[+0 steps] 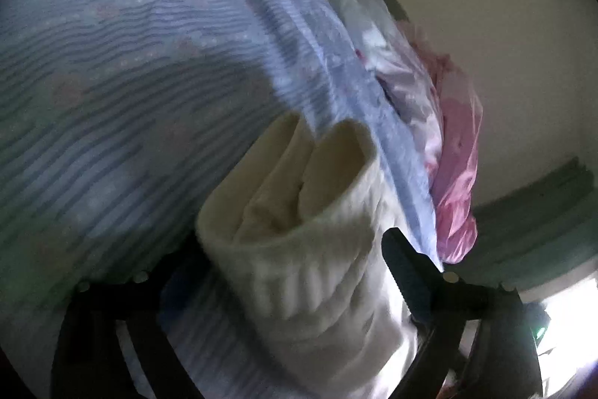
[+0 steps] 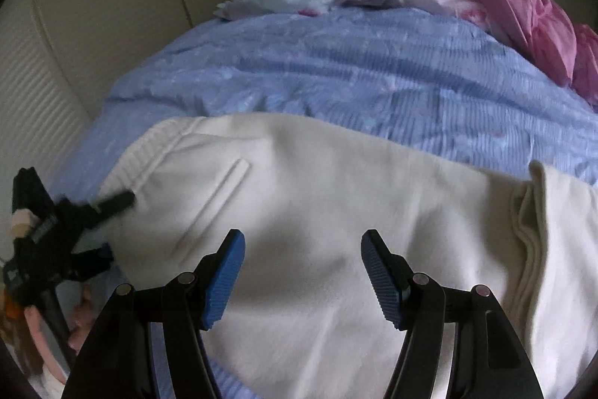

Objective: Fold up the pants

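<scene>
Cream pants (image 2: 317, 212) are lying on the blue bedspread (image 2: 373, 73), partly folded. Right hand-held gripper (image 2: 302, 272) is hovering over them, jaws apart, empty. Left hand-held gripper (image 2: 112, 223) is sitting at the waistband (image 2: 138, 159), apparently open, view blurry. Risk: waistband grabbed unevenly, fold skewing.

Both my views are dim and grainy, with fisheye bending and black corners. Glare blows out the window (image 1: 568, 316) at my left view's lower right. The pants (image 1: 310, 249) there are motion-blurred; shadow darkens the quilt (image 1: 112, 100).
</scene>
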`<state>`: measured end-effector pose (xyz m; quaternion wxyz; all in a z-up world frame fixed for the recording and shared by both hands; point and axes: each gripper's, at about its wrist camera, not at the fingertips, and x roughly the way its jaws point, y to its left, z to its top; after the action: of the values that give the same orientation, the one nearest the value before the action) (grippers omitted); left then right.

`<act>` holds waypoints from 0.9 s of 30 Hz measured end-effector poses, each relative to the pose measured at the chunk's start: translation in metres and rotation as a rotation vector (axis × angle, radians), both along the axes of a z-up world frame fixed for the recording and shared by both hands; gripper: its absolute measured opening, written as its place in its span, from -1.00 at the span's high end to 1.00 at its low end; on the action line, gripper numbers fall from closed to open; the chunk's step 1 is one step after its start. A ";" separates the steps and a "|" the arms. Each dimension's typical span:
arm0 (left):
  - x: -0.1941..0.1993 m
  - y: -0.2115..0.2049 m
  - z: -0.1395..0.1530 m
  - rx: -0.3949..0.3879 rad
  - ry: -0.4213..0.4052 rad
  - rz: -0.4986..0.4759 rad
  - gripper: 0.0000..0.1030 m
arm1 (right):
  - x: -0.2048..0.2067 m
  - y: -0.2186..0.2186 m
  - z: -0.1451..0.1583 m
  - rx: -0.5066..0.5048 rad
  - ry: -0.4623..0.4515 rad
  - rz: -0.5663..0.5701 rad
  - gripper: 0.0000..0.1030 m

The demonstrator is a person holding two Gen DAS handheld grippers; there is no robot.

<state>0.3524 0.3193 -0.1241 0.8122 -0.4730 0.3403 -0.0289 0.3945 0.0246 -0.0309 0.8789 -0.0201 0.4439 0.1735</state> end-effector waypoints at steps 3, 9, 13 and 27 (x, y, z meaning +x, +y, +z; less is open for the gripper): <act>0.011 -0.013 0.004 0.087 0.042 0.012 -0.35 | 0.003 -0.001 -0.011 0.015 0.026 -0.014 -0.28; 0.000 -0.035 0.058 0.291 -0.010 -0.063 0.45 | 0.004 -0.015 -0.017 0.023 0.049 -0.029 -0.28; -0.012 -0.090 0.132 0.540 -0.118 -0.119 0.46 | -0.004 -0.036 0.003 0.052 0.023 0.000 -0.28; -0.003 -0.373 0.277 0.781 -0.309 -0.463 0.58 | -0.074 -0.267 0.123 0.086 -0.174 -0.138 -0.28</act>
<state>0.3496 -0.0532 0.1533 0.9425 -0.0344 0.2974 -0.1489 0.3207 -0.2422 0.0923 0.9240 0.0330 0.3584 0.1290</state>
